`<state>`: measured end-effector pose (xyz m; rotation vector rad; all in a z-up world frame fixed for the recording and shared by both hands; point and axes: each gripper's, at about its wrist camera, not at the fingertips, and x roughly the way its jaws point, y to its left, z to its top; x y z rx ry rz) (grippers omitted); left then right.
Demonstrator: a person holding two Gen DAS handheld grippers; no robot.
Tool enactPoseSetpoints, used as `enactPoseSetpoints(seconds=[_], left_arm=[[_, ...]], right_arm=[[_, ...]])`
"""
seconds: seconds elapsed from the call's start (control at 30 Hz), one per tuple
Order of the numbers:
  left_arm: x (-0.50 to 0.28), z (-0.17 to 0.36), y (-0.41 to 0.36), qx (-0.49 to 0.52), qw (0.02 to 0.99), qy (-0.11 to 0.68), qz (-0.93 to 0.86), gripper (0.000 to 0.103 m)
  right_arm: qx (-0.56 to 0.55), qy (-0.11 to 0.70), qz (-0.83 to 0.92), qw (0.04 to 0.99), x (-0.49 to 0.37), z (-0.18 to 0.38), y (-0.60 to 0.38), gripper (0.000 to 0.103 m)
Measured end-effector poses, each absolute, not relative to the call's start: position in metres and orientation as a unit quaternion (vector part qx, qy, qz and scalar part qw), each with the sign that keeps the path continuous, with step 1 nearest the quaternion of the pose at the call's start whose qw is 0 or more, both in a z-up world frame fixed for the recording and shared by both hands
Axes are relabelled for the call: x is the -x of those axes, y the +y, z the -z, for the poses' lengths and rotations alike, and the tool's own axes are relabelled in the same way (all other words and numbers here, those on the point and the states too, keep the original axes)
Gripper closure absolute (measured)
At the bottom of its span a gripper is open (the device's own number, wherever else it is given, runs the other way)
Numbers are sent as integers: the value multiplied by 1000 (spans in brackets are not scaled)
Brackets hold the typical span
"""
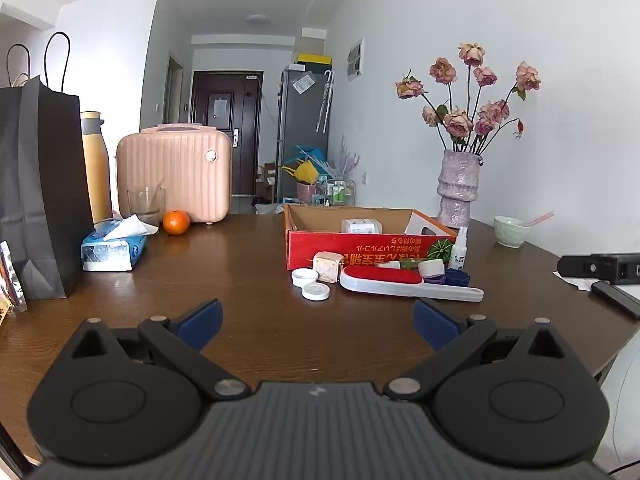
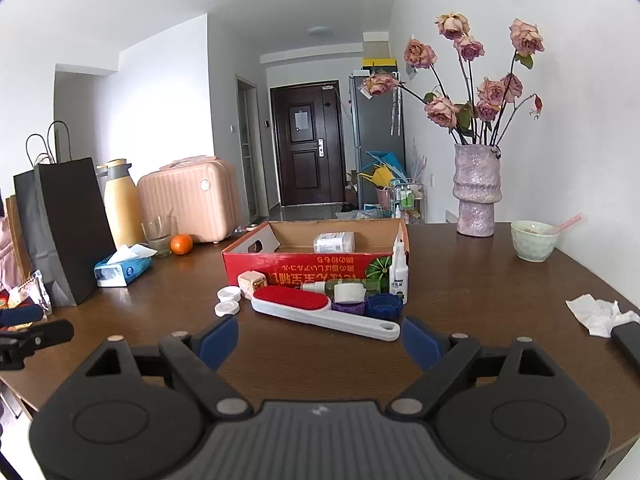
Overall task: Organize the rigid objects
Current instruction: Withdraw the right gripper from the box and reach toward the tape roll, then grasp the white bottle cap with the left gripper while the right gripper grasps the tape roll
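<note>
A red cardboard box [image 1: 352,250] [image 2: 304,270] stands on the brown table with a white packet [image 1: 361,226] [image 2: 334,242] inside. In front of it lie a white lint brush with a red pad [image 1: 404,282] [image 2: 320,312], two white lids [image 1: 316,291] [image 2: 227,309], a small cream cube [image 1: 328,267] [image 2: 252,280], a white spray bottle [image 1: 459,250] [image 2: 399,272], a green bottle [image 2: 344,286] and purple and blue caps [image 2: 384,305]. My left gripper [image 1: 316,326] is open and empty, short of the items. My right gripper [image 2: 320,340] is open and empty, just short of the brush handle.
At the left stand a black paper bag [image 1: 40,184] [image 2: 68,232], a tissue pack [image 1: 112,246] [image 2: 122,268], an orange [image 1: 176,222] [image 2: 181,244], a glass [image 1: 146,204], a yellow flask [image 2: 122,204] and a pink case [image 1: 176,172] [image 2: 188,204]. A vase of roses [image 1: 458,188] [image 2: 476,192], a bowl [image 1: 510,230] [image 2: 534,240] and crumpled tissue [image 2: 596,312] are at the right.
</note>
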<state>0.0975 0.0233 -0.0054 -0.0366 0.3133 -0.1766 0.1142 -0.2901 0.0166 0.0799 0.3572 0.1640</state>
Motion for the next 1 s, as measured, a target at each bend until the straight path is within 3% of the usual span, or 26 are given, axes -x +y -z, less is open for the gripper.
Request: enactPoseSetpoints(seconds=[0.27,0.57,1.0], left_arm=[[-137,16,15,11,976,195,99,0],[-251,30,0,-1,961,251,117,0],[-378,75,-13,-3,927,354,125,38]], right_arm=[[-31,188,-64,980,-134,0,-292,15],[-28,223,-76,971,-213,16,-295,17],[-24,278,-85,957,-352,34,-284,39]])
